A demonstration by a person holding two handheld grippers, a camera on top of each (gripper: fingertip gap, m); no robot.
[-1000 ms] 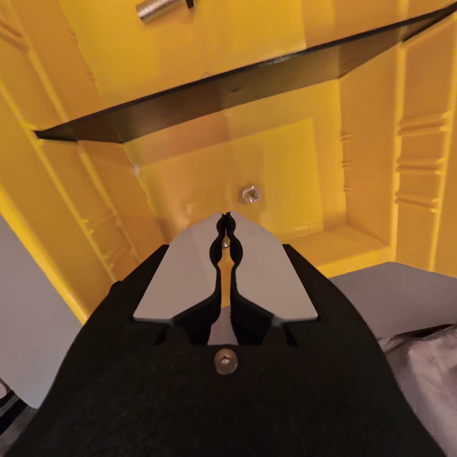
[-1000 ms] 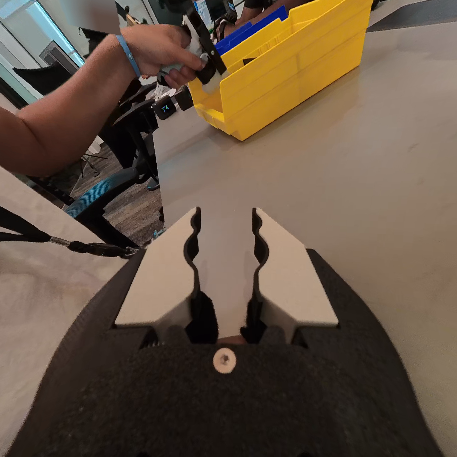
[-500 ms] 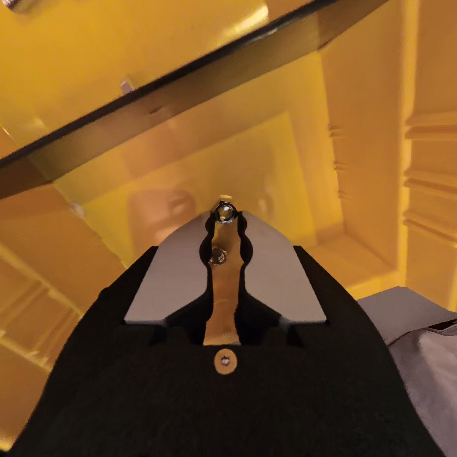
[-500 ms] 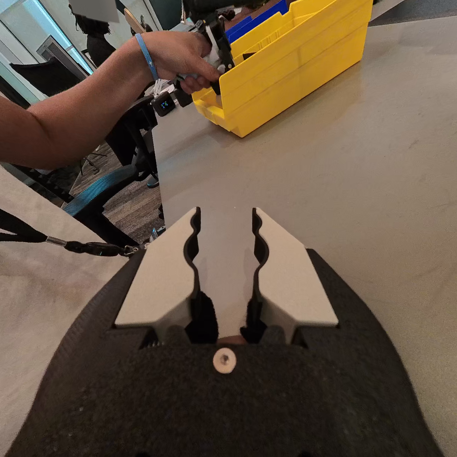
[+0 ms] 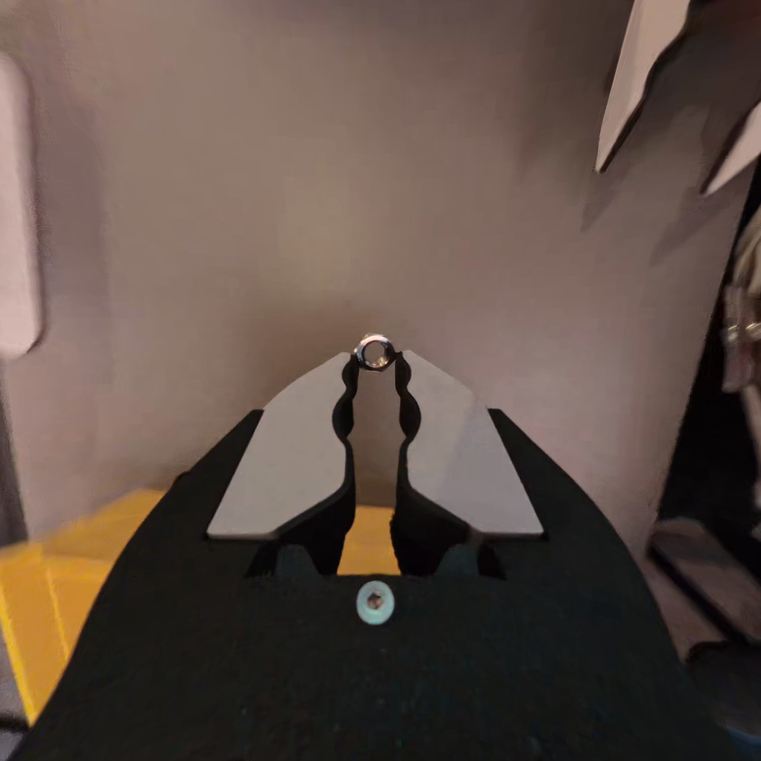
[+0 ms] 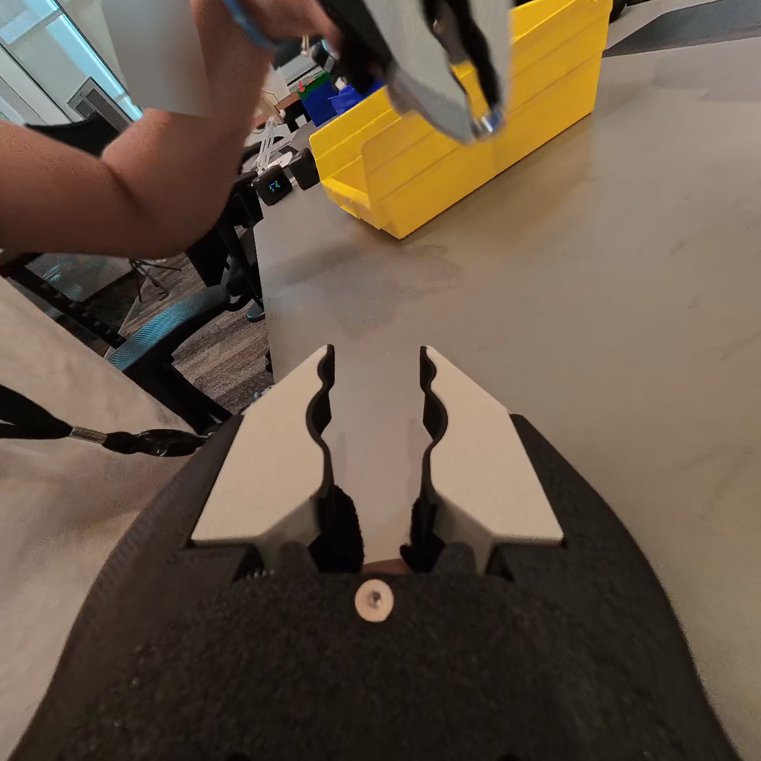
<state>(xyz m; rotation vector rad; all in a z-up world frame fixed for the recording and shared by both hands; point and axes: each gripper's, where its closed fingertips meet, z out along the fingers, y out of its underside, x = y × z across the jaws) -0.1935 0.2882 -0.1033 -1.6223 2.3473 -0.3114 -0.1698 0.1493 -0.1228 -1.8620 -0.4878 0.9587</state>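
Your L gripper [image 5: 375,357] is clamped on a small metal nut [image 5: 374,357] at the very fingertips, hole axis facing the cam, held in the air above the table [image 6: 576,329]. R gripper [image 6: 375,358] sits low over the table w/ jaws apart, empty. Nut lies up and fwd of it, in front of the yellow bin [image 6: 432,173].

Left hand-held gripper [image 5: 374,357] pinches a small nut [image 5: 374,357] — above grey table [image 5: 288,206].
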